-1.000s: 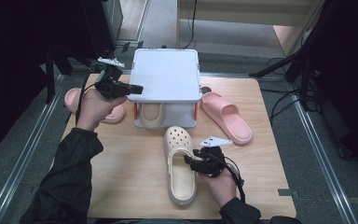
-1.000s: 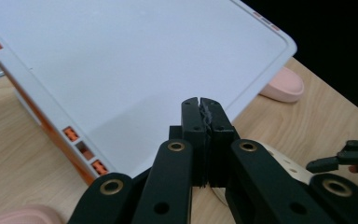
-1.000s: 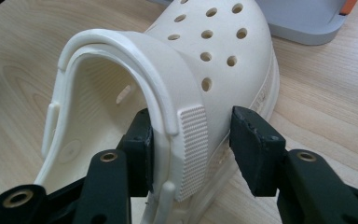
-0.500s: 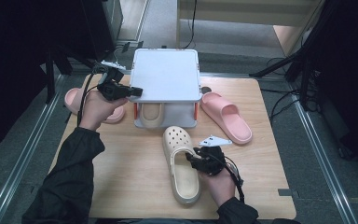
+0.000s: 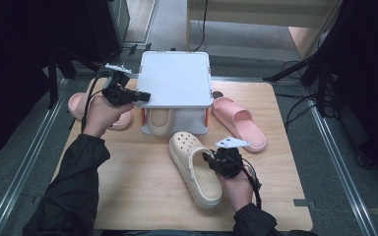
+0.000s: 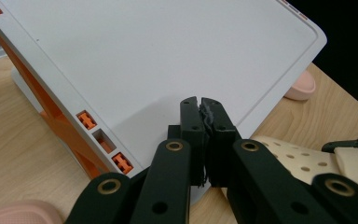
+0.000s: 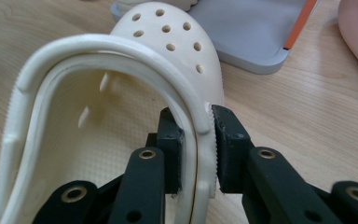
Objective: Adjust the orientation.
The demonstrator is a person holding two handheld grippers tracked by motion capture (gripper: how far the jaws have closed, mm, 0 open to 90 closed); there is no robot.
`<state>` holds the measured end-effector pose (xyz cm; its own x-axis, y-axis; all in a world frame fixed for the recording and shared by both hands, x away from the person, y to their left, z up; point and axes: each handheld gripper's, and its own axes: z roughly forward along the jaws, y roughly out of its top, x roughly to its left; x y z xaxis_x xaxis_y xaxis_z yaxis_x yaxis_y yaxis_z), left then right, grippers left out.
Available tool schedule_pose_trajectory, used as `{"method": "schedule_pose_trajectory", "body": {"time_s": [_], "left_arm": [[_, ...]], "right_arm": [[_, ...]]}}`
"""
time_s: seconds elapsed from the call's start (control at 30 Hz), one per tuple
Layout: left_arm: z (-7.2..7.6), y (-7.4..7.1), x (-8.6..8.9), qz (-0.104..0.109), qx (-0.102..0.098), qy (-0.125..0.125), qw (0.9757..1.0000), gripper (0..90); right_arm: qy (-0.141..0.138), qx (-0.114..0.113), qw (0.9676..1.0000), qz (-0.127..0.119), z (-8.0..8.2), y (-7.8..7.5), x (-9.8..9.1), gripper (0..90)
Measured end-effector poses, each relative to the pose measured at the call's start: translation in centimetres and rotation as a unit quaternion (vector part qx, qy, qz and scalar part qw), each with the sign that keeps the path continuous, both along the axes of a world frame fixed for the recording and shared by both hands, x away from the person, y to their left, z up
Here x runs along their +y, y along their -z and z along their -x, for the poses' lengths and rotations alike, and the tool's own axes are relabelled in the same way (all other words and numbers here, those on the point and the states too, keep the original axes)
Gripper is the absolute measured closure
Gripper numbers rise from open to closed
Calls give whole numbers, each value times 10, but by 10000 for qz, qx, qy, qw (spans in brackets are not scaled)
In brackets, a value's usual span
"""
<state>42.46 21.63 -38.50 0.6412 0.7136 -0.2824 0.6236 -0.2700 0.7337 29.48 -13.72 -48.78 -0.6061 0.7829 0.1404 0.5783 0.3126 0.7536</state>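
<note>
Right gripper [image 7: 196, 140], jaws just closing, clamped on cream clog's [image 5: 194, 167] side wall and strap right ahead of it on counter [image 5: 128, 182], left gripper [image 5: 139, 96] pressed together at rack [image 5: 176, 78] edge; matching clog [image 5: 158, 120] already shelved, this one unlifted.

Matt cream foam clog [image 7: 121, 93], its inside finely pebbled and its rim ribbed, sits between the right gripper's [image 7: 196, 149] 2 matt black plastic jaws. Beyond the left gripper's [image 6: 200, 135] jaws: a smooth, satin white plastic shoe rack [image 6: 158, 60] with orange plastic clips. Under both: pale, matt wood-grain table [image 7: 307, 112]. Beside the rack lie smooth pink rubbery slides [image 5: 238, 123].
</note>
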Motion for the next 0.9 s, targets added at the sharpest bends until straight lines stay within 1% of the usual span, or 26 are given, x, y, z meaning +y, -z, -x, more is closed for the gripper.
{"method": "schedule_pose_trajectory", "body": {"time_s": [0.03, 0.07, 0.1, 0.13, 0.17, 0.23, 0.3, 0.33, 0.4, 0.43, 0.47, 0.67, 0.8, 0.83, 0.9], "left_arm": [[0, 0, 0, -9, 5, 17, 10000, 873], [0, 0, 0, -9, 5, 17, 10000, 874], [0, 0, 0, -11, 10, 26, 10000, 874], [0, 0, 0, -1, 28, 34, 10000, 874], [0, 0, 0, -1, 28, 34, 10000, 874], [0, 0, 0, 1, 34, 32, 10000, 874], [1, 0, 0, 3, 42, 33, 10000, 874], [1, 0, 0, 15, 49, 38, 10000, 874], [1, 0, 0, 24, 53, 43, 10000, 874], [1, 0, 0, 35, 58, 41, 10000, 874], [1, 0, 0, 47, 64, 48, 10000, 874], [1, 1, 0, 75, 71, 58, 9999, 875], [0, 1, -1, 73, 65, 73, 9999, 875], [0, 1, -1, 76, 65, 76, 9999, 875], [1, 1, 0, 93, 47, 80, 9999, 874]], "right_arm": [[2, 66, 10000, -30, -4, -3, -1, 768], [2, 66, 10000, -30, -4, -3, -1, 768], [3, 34, 10000, -7, -6, -5, -1, 768], [28, -46, 10000, 42, -9, -11, 0, 769], [28, -46, 10000, 42, -9, -11, 0, 769], [89, -77, 9999, 41, -14, -16, 1, 769], [164, -116, 9998, 38, -19, -22, 1, 769], [271, -165, 9995, 13, -25, -27, 3, 769], [373, -224, 9991, -14, -32, -31, 5, 768], [373, -224, 9991, -14, -32, -31, 5, 768], [434, -225, 9988, -35, -36, -32, 6, 768], [881, -139, 9958, -208, -57, -31, 13, 765], [1127, -157, 9934, -143, -69, -25, 18, 761], [1188, -131, 9927, -172, -72, -24, 20, 761], [1292, -140, 9914, -122, -78, -21, 25, 758]]}}
